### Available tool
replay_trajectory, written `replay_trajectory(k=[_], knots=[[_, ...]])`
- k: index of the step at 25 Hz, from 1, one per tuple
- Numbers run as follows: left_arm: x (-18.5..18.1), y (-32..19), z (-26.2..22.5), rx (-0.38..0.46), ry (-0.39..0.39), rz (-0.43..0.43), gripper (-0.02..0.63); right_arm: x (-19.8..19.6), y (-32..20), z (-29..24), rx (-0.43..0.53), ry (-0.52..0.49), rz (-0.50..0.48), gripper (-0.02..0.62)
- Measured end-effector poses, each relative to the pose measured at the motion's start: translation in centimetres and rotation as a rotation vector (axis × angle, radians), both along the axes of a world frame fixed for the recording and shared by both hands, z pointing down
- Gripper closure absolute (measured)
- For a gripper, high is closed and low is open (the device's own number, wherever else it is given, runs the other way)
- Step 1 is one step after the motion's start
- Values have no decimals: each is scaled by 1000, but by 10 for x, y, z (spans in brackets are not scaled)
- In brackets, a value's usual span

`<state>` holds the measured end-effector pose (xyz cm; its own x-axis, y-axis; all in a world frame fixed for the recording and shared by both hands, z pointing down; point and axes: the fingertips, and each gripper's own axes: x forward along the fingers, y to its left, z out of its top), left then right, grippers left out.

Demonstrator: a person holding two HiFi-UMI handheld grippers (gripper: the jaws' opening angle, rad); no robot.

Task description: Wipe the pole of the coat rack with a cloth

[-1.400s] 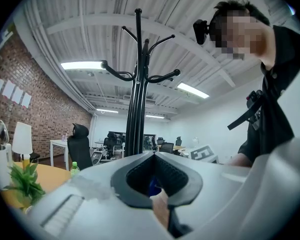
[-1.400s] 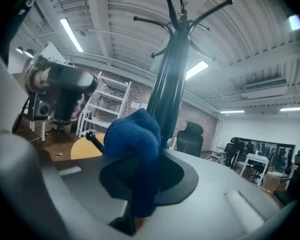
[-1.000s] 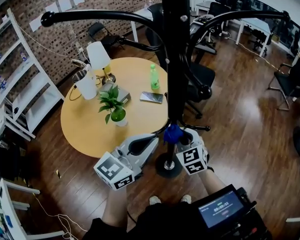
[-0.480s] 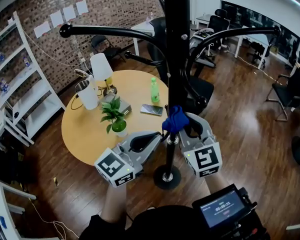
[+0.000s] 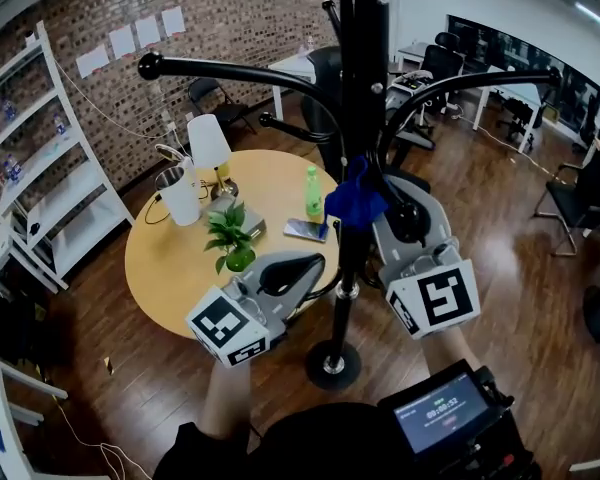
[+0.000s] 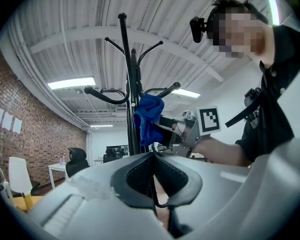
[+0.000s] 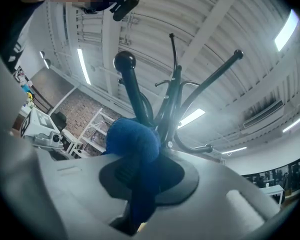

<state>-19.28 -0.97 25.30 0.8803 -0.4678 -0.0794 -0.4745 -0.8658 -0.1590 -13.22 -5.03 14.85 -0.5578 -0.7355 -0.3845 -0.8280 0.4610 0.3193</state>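
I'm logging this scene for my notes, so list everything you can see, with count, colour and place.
coat rack: one, black, upright at centre
cloth: one, blue, against the coat rack
table: one, round, wooden, left of the coat rack
lamp: one, white, on the table
jug: one, white, beside the lamp
potted plant: one, green, on the table
bottle: one, green, on the table
phone: one, beside the bottle
shelf unit: one, white, by the brick wall
office chairs: several, black, far side
left gripper: grey, jaws together, empty
right gripper: grey, shut on the cloth
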Motion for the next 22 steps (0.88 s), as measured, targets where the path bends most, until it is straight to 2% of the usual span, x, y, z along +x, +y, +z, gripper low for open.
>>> replay_trajectory(k=[5,13,22], knots=[[-7,8,-4,13,5,-16,606,-2,6,-6,2,-20,-4,543],[-4,14,4,-12,9,-23,606,2,0,-9,-6,-60,-25,544],[1,23,26,-89,32,-24,606,3,-8,57,-127,-90,-8,544]])
